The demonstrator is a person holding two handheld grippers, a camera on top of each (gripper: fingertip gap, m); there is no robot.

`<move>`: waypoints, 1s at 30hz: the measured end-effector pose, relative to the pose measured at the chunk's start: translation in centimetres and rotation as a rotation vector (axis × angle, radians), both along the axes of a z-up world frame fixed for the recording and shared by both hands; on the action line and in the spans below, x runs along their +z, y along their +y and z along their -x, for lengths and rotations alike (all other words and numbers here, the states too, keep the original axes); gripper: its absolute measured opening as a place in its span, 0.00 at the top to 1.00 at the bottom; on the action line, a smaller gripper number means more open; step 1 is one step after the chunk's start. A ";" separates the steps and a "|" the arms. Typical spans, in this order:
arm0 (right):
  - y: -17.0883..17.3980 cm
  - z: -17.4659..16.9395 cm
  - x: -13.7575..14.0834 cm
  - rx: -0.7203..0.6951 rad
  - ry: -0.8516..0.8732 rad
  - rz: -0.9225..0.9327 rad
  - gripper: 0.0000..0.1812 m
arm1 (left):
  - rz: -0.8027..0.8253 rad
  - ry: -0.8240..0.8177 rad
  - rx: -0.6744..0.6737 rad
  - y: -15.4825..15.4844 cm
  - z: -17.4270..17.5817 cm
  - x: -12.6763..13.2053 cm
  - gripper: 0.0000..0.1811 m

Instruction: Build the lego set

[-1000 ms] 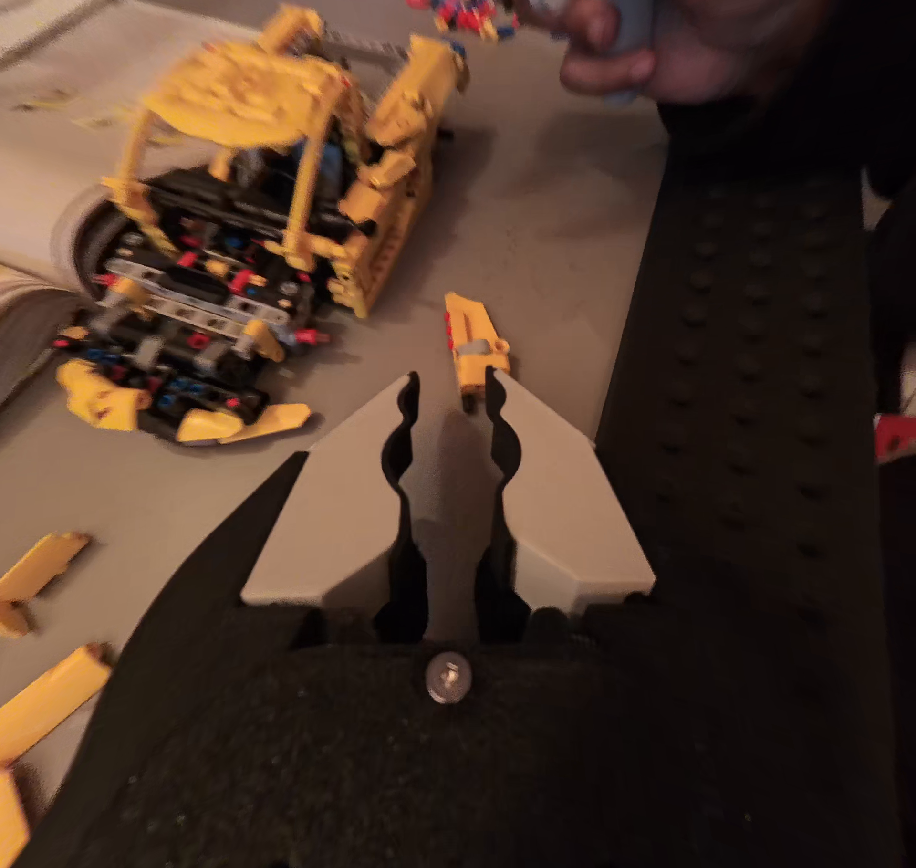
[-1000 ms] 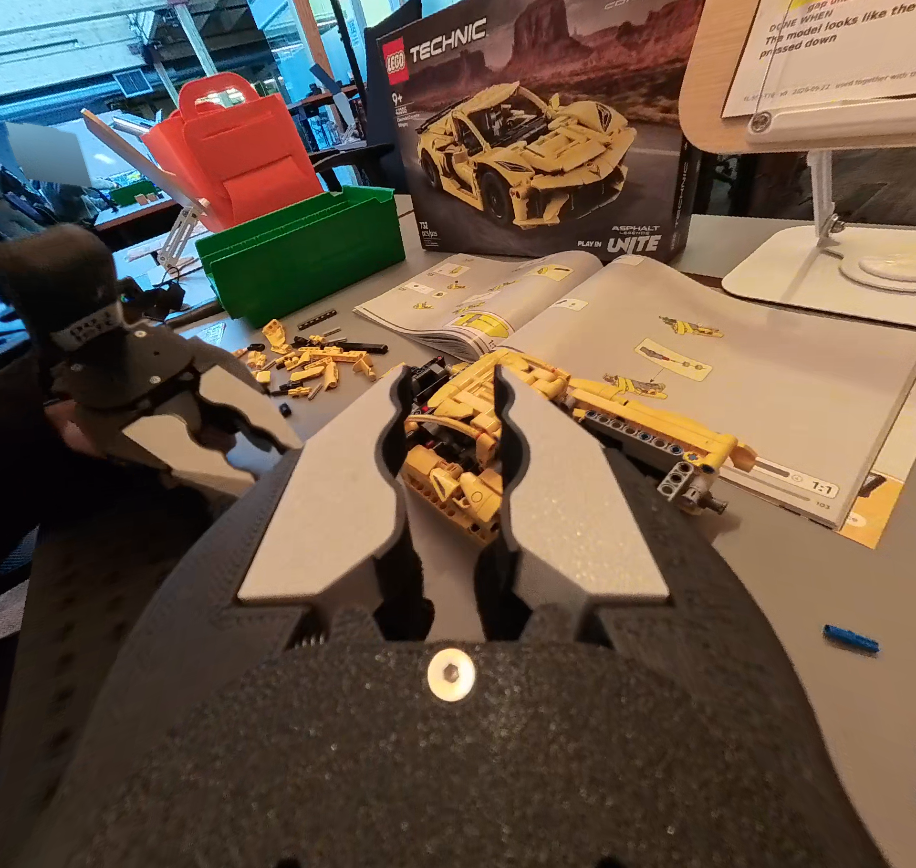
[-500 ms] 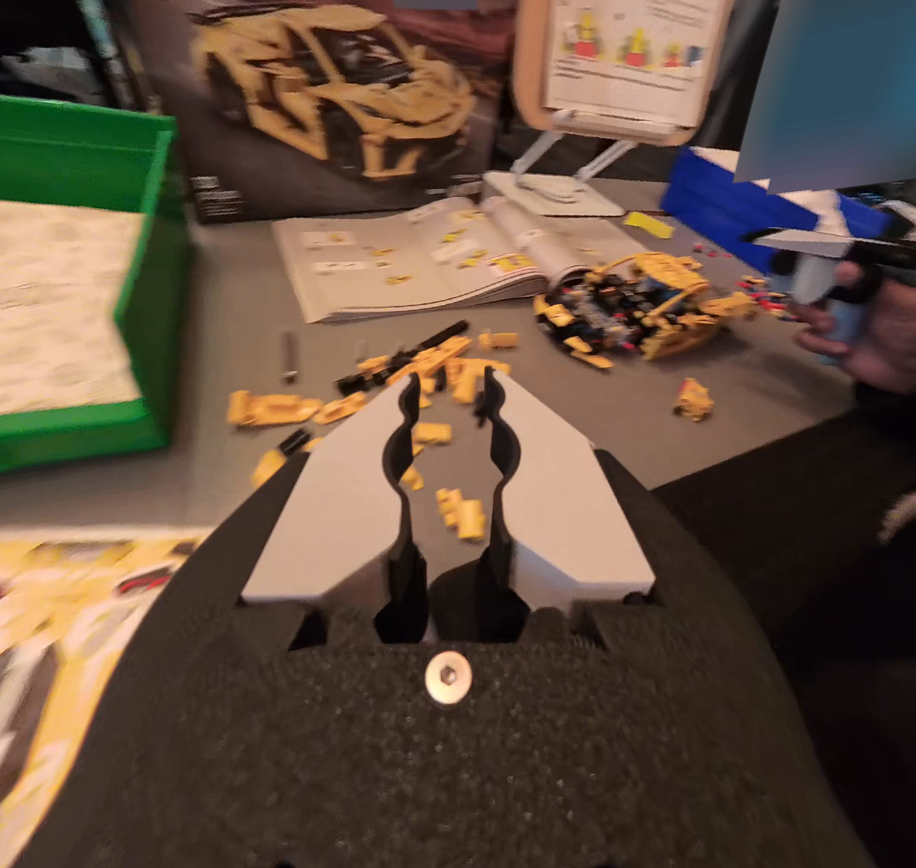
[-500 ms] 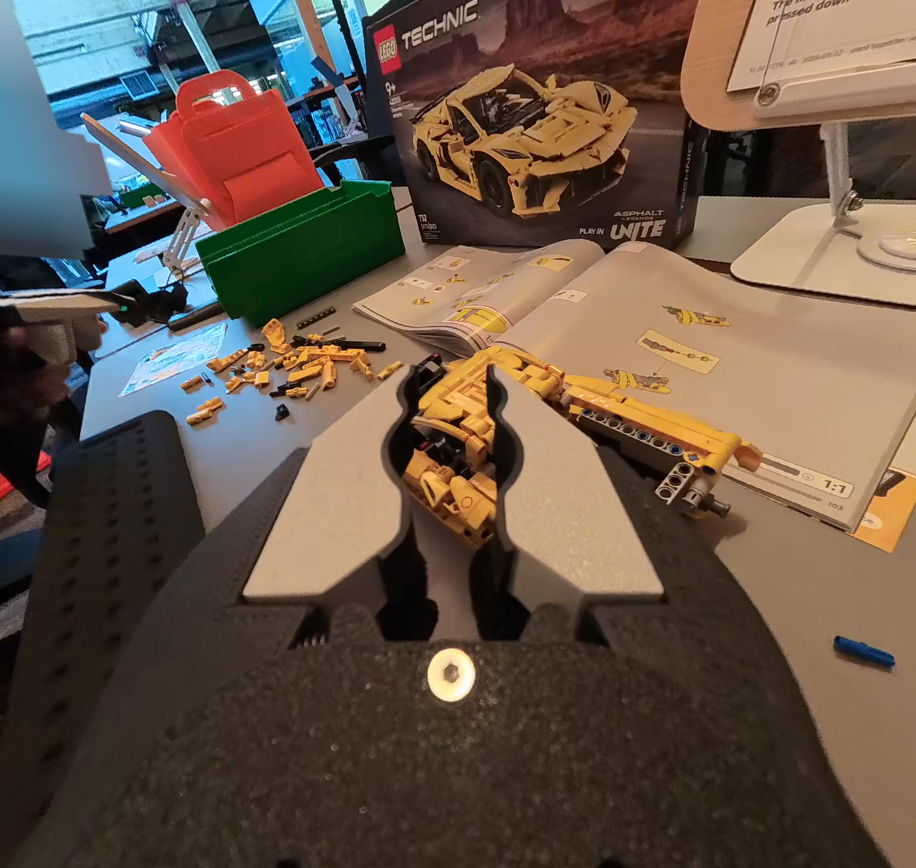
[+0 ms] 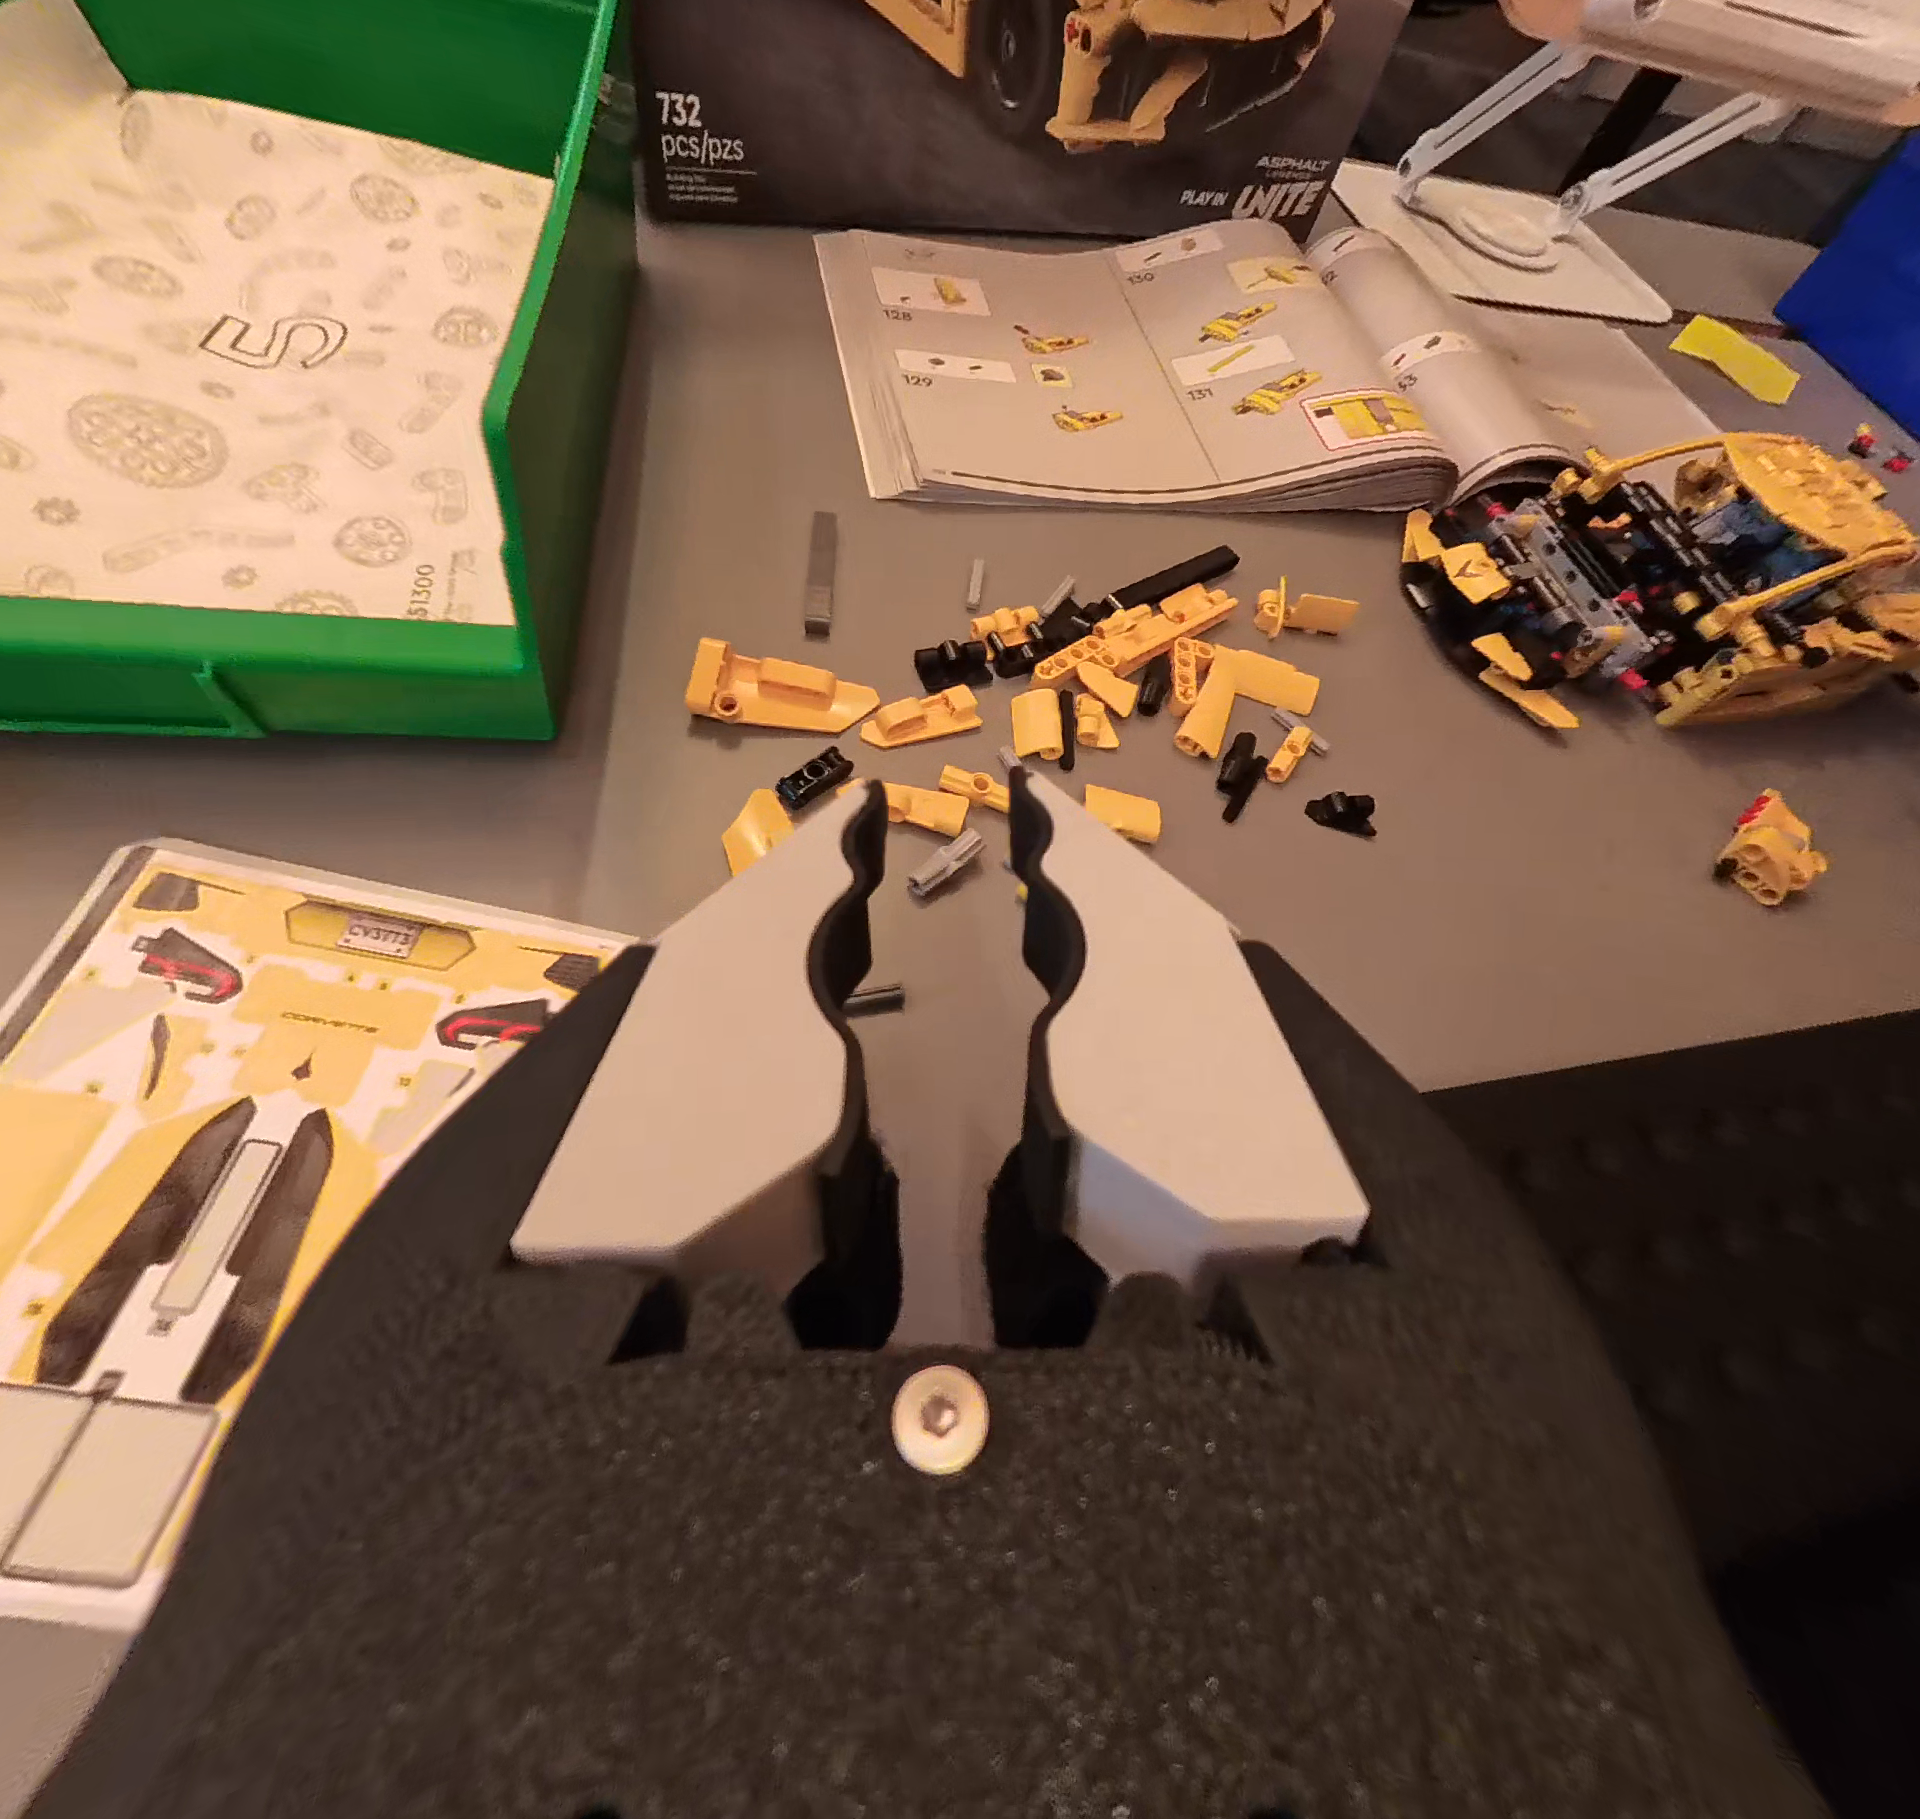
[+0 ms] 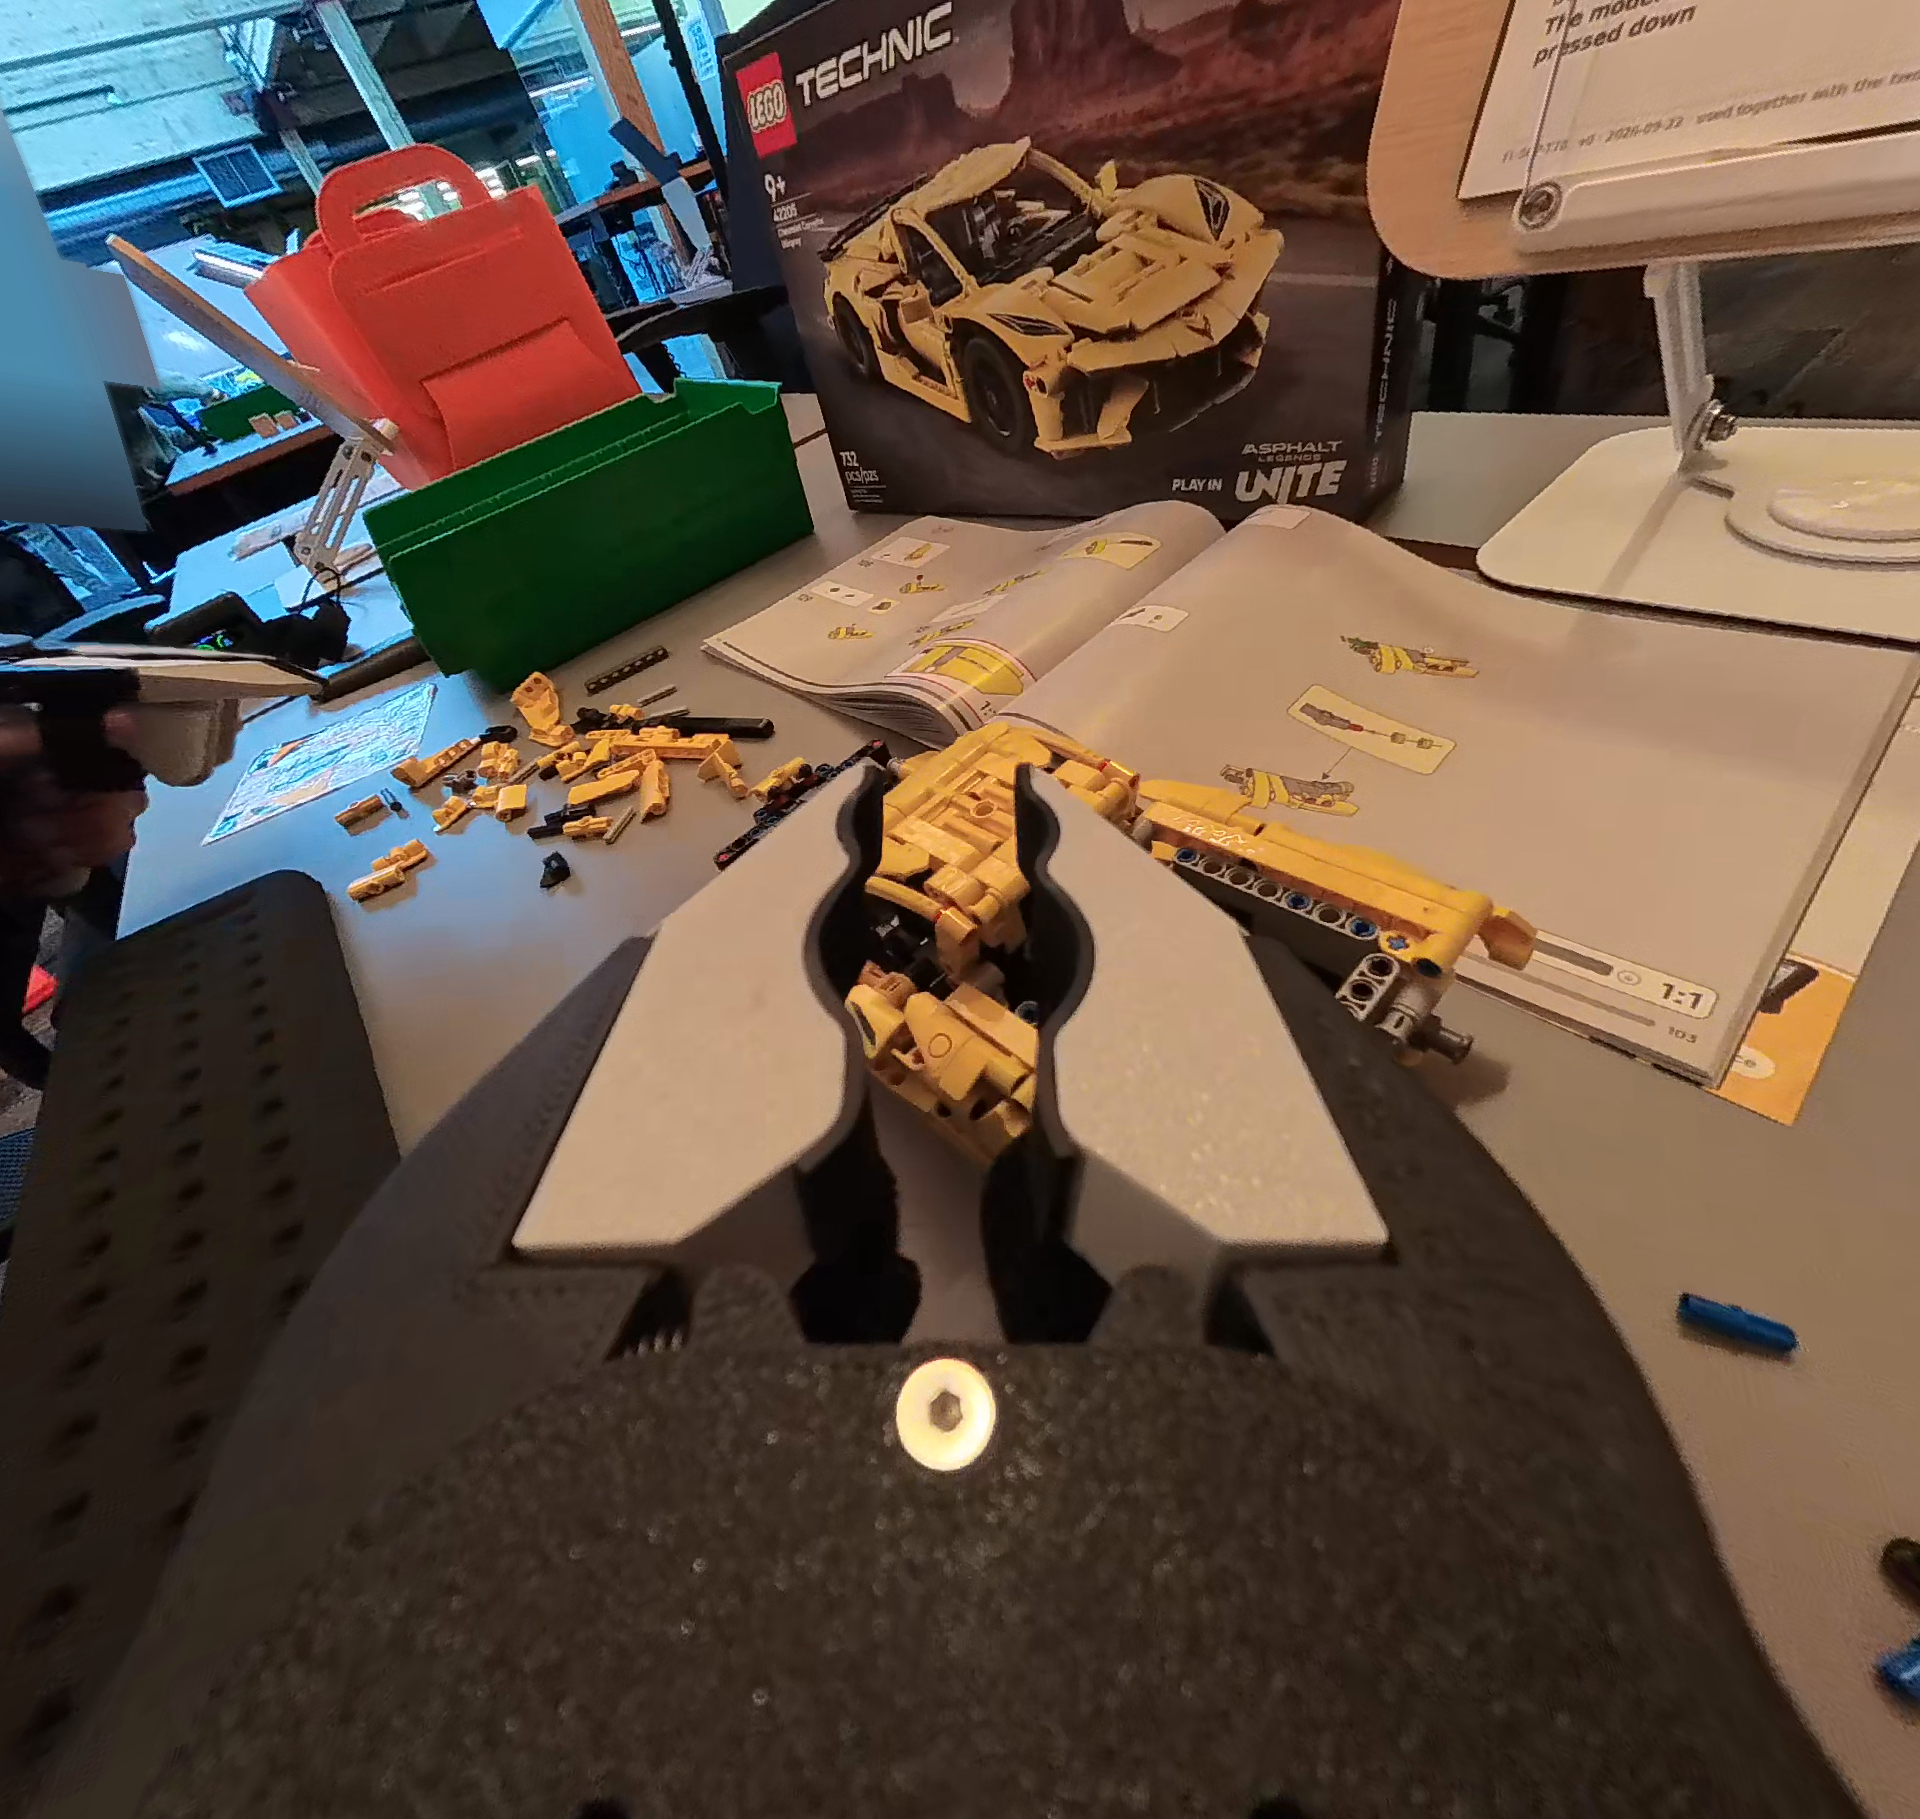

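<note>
While partly built, car lies beside booklet, grasped between right fingers. Left fingers parted, empty, hovering near loose parts left of car. Much left: body panels, wheels, stickers.

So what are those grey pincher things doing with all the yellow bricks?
Someone is building a yellow Lego car with a pair of tongs in each hand. The right tongs are around the half-built car, which sits by the open instruction book; whether they are squeezing it is unclear. The left tongs are open and empty, hanging over the pile of loose yellow and black pieces on the grey table, probably about to pick the next one.
</note>
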State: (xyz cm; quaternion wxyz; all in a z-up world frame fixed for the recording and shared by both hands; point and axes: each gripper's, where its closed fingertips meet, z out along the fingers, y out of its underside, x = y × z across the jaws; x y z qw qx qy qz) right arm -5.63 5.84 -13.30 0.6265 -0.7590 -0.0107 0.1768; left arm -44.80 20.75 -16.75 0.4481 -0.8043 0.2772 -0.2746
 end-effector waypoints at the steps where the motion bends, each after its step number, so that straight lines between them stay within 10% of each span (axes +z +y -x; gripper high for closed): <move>1: 0.0 0.1 0.0 0.003 -0.001 0.000 0.87 | 0.007 -0.012 -0.002 0.0 -0.1 0.0 0.87; 5: 0.0 0.4 0.1 0.016 -0.008 0.000 0.87 | -0.022 -0.052 -0.163 -0.3 -4.4 0.9 0.89; 16: -0.5 1.0 0.5 0.055 0.028 -0.006 0.88 | -0.083 0.454 -0.861 1.8 -13.8 -5.5 0.90; 30: -0.4 1.4 0.3 0.080 0.044 0.005 0.89 | -0.136 0.529 -0.932 1.7 -14.4 -6.2 0.99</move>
